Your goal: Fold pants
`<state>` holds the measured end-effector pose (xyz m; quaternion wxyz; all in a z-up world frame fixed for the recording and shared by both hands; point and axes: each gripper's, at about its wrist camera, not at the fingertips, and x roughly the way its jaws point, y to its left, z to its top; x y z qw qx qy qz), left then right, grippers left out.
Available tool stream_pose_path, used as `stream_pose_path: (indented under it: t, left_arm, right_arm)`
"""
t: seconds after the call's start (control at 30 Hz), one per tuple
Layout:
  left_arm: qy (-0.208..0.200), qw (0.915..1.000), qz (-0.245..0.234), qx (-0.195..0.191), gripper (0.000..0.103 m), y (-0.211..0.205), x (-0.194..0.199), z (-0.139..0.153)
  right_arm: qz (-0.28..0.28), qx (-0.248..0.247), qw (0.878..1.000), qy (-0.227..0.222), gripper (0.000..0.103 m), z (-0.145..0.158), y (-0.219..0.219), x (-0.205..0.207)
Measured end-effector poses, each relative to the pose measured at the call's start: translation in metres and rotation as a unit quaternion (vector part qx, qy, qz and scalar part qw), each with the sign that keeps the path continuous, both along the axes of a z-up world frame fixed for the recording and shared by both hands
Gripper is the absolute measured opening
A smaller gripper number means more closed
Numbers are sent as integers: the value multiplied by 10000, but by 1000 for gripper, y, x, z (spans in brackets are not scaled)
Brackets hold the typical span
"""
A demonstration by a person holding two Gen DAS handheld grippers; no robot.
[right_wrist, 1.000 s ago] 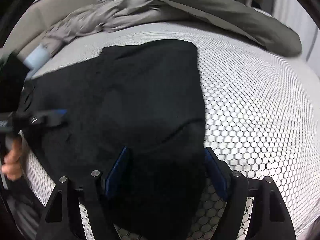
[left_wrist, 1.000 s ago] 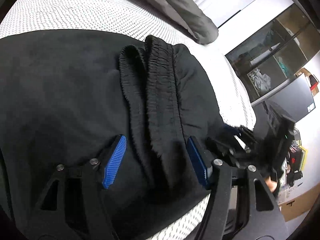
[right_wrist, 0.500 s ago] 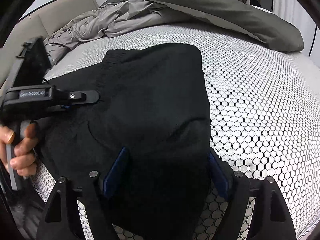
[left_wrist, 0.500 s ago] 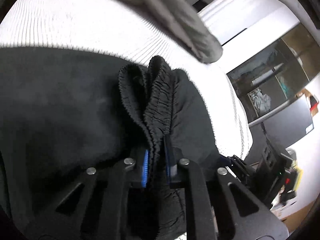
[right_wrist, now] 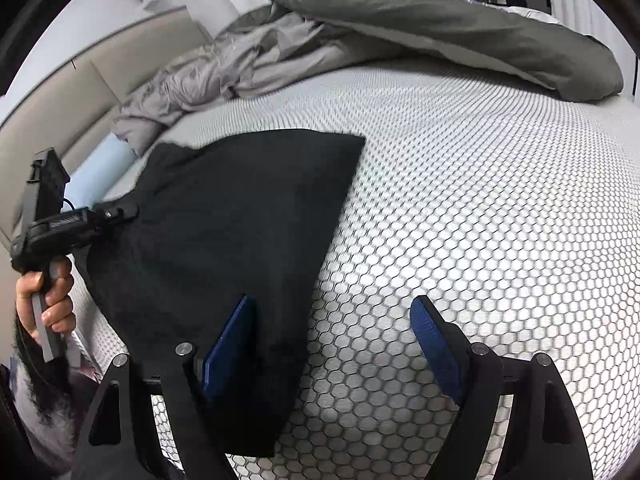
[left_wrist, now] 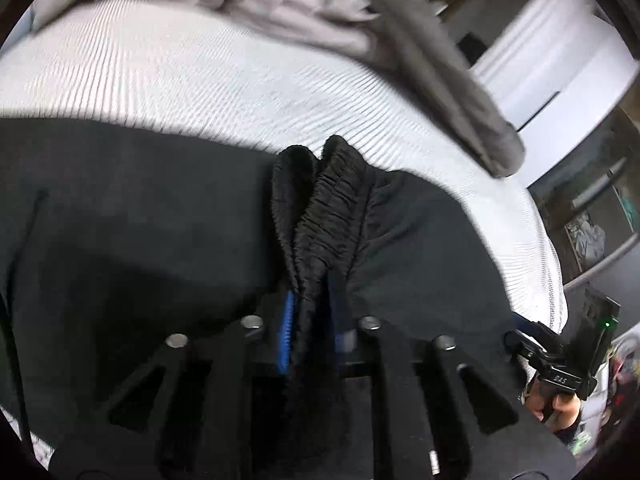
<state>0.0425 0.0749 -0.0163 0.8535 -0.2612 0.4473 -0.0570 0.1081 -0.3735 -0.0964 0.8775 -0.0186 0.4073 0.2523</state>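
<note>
The black pants [left_wrist: 168, 240] lie spread across the lower half of the left wrist view, on a white mattress [left_wrist: 200, 80] with a honeycomb weave. Their gathered elastic waistband [left_wrist: 328, 208] rises in bunched folds at the centre of that frame and runs down between the blue pads of the left gripper [left_wrist: 310, 328]. The pads press on the waistband from both sides, though the jaws are easing slightly apart.

In the right wrist view the pants [right_wrist: 240, 220] fill the centre-left as a folded dark panel, its far corner pointing to the upper middle of the frame. The right gripper [right_wrist: 332, 344] stands wide and is opening further; its left pad lies over the fabric's near edge, its right pad over bare mattress [right_wrist: 480, 200], neither pressing cloth. At the left edge a hand [right_wrist: 48, 300] grips the handle of the other gripper.

A rumpled grey duvet [right_wrist: 400, 20] lies across the top of the frame.
</note>
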Motion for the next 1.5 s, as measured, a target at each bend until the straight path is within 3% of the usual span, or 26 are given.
stream_pose_path:
  t: [0.07,0.17,0.27,0.43,0.5,0.57,0.63,0.67,0.77,0.8,0.87,0.97,1.0,1.1,1.17,1.23,1.33,1.5]
  left_arm:
    - [33,10000,-49,-80,22,4,-5,-4]
    - [-165,9994,-130,267,22,6,-19,8]
    - [-352,9990,-107,257,22,12,-32,17]
    - [-486,9984,-160,228,22,1,-33,34]
    - [-569,9979,-208,217,22,-4,-36,39]
    - [-702,9969,-228,272,22,-13,-36,47]
    - [-798,9958,-272,350,22,-21,-36,54]
    - [-827,9954,-301,383,23,-27,-35,58]
    - [-818,9944,-476,470,23,-42,-32,59]
    - [-796,9941,-554,483,23,-48,-32,58]
    - [-767,9934,-684,515,23,-61,-29,56]
    - [-814,9894,-983,700,23,-92,-32,57]
    - [-830,9880,-1098,705,25,-104,-32,57]
    - [-858,9776,-1772,747,33,-160,-30,53]
    - [-898,9649,-2284,934,35,-202,-33,45]
    - [-858,9495,-2711,1329,41,-240,-36,32]
    - [-784,9338,-2841,2030,45,-267,-38,14]
    - [-689,9317,-2957,1992,45,-272,-34,9]
  right_arm:
    - [17,-119,9998,162,83,-3,4,2]
    - [68,-80,9996,265,83,-1,5,-1]
    - [363,530,9970,432,81,2,-10,-16]
    - [620,1101,9870,990,51,-18,1,-7]
    - [584,1215,9845,1121,23,-22,5,-3]
    - [635,1518,9814,986,13,-10,8,-4]
    - [728,1833,9762,907,12,1,-1,-12]
    - [715,1744,9783,860,12,3,-3,-15]
    - [857,906,9854,1159,12,-19,6,-19]
    - [854,887,9847,1231,12,-25,7,-15]
    - [876,1207,9810,1244,14,-23,-2,-12]
    - [626,1334,9862,750,29,2,-9,-14]
    - [538,1487,9853,642,30,8,-8,-12]
    - [376,1528,9859,567,30,12,4,0]
    - [440,1329,9876,715,30,5,24,9]
    - [431,1118,9894,825,31,-1,38,16]
    - [478,868,9914,858,37,-5,42,24]
    - [506,909,9890,1050,37,-18,66,52]
